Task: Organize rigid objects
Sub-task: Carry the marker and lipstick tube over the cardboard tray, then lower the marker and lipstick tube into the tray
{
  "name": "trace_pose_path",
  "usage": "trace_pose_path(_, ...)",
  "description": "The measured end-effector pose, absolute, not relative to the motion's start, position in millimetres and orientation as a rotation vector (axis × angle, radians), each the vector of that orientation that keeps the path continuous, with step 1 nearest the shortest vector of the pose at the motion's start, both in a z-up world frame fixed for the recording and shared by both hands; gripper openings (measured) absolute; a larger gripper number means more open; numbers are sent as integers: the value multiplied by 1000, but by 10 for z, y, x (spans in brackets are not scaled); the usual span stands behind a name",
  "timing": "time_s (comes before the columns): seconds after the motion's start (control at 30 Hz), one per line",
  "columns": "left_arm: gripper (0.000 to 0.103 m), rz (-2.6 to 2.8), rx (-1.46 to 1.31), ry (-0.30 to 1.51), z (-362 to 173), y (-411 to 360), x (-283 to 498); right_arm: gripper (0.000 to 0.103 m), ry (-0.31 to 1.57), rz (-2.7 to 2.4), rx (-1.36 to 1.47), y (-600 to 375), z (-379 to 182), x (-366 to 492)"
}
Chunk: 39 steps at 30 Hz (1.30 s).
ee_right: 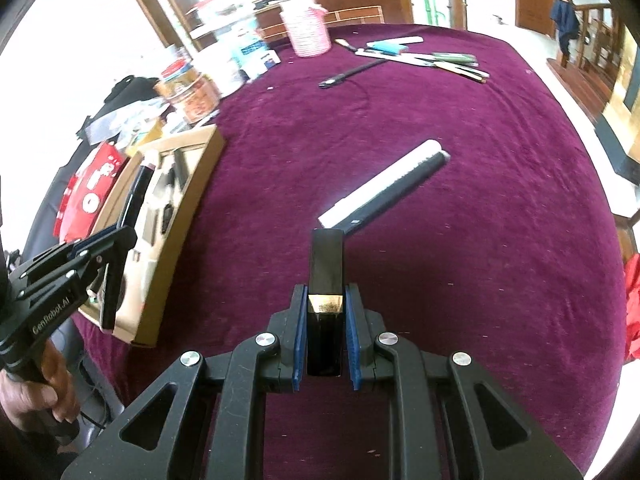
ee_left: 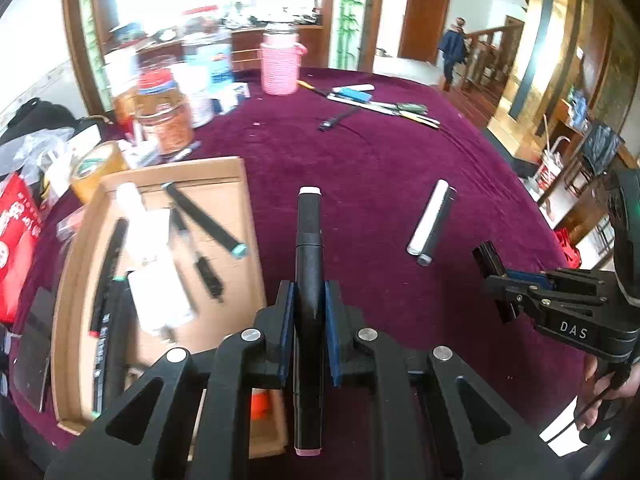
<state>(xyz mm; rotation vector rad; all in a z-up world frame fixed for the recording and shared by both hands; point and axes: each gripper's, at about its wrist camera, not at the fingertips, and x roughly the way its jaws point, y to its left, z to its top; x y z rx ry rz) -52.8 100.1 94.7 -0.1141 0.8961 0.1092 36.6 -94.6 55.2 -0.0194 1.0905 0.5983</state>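
My left gripper (ee_left: 309, 292) is shut on a black marker (ee_left: 308, 240) with a white far cap and a pink near cap, held above the purple tablecloth just right of the cardboard box (ee_left: 234, 168). The box holds several black markers and white items. My right gripper (ee_right: 326, 294) is shut on a black square tube with a gold band (ee_right: 326, 276). It also shows at the right of the left wrist view as the right gripper (ee_left: 496, 276). A white tube and a black tube (ee_left: 432, 218) lie side by side on the cloth, the same pair (ee_right: 384, 184) ahead of the right gripper.
A pink ribbed jug (ee_left: 280, 64), jars and packets crowd the far left of the table. Pens and flat tools (ee_left: 380, 102) lie at the far side. A red packet (ee_left: 16, 236) sits left of the box. A person (ee_left: 454, 50) stands by the stairs.
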Motion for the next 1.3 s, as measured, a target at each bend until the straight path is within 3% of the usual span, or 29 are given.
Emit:
trace_pose_path(0.67, 13, 275, -275, 926, 635, 2047, -1034, 16, 1104, 832, -97, 314, 743, 77)
trace_pose_path(1.3, 12, 181, -192, 983, 438, 2070, -853, 16, 1175, 832, -77, 1040, 467, 145)
